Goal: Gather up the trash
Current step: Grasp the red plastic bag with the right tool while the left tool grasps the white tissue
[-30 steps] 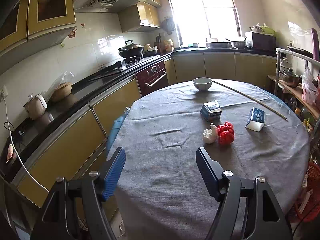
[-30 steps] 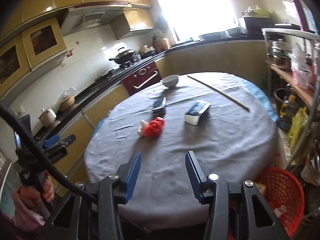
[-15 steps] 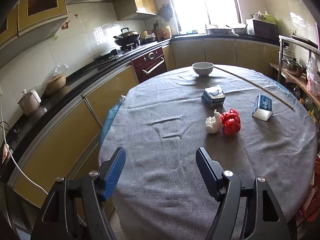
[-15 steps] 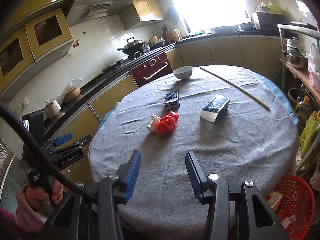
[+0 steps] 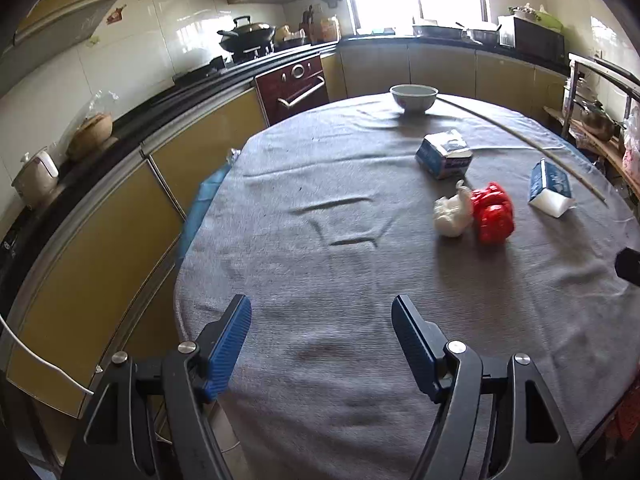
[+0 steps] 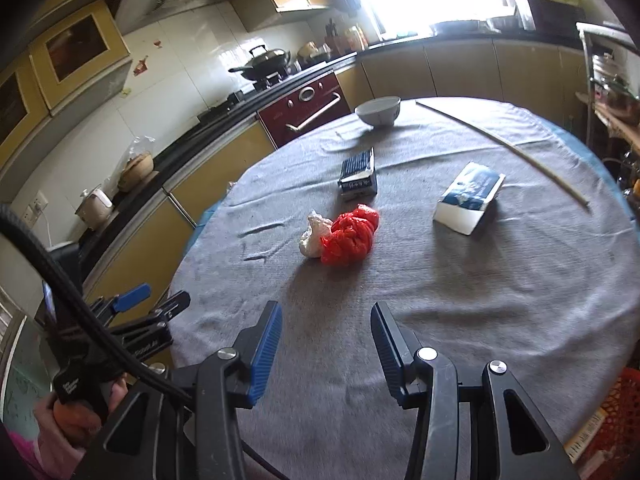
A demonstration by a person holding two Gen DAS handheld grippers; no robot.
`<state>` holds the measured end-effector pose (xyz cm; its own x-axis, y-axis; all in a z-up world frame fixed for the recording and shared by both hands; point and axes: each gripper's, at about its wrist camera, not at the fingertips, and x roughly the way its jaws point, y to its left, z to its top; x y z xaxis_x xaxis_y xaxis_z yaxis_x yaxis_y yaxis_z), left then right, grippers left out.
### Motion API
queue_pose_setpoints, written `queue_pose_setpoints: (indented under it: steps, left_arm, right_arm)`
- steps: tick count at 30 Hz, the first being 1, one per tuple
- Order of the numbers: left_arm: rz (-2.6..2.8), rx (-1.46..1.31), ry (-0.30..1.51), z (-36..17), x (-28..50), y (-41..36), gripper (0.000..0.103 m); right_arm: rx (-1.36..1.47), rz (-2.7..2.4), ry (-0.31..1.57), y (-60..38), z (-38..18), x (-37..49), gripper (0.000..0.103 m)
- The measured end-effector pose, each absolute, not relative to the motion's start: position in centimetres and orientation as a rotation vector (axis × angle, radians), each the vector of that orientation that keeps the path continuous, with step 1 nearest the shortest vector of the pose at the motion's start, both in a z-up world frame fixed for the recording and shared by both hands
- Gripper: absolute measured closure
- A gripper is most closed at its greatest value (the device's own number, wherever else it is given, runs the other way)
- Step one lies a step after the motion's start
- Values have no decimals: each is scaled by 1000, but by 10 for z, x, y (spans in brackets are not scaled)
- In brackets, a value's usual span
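Right gripper (image 6: 326, 350) released, jaws apart and empty above the near desk (image 6: 480, 300); left gripper (image 5: 321, 344) likewise released. Beyond lie the red bag (image 6: 350, 234) touching the white wad (image 6: 314, 232), two cartons farther off. Red basket (image 6: 616, 412) at near right, probably the bin. Risk: jaws snagging the cloth while pinching the limp bag.

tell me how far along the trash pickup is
Nothing looks collected yet. Both the left gripper and right gripper have open, empty jaws over the table. Left to pick up: the red bag, white wad and two cartons.
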<state>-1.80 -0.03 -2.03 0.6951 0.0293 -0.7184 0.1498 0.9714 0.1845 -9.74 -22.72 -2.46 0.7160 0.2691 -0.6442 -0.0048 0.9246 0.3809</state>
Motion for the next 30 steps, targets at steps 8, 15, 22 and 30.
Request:
queue_pose_setpoints:
  steps: [8,15,22,30]
  left_arm:
    - [-69,191,844,-39,7,25,30]
    - [-80,158,885,-52,22,38,30]
    - [-87,136,884,-49,35,42,30]
    - [-149,124,881,-36,52,23,30]
  right_arm:
    - [424,109,830,-229,-51,-30,53]
    - [441,51,880,-232,-70,27,53]
    - [456,24,930,-229,-90,66,54]
    - [381,36,924,-216,-95,65,59]
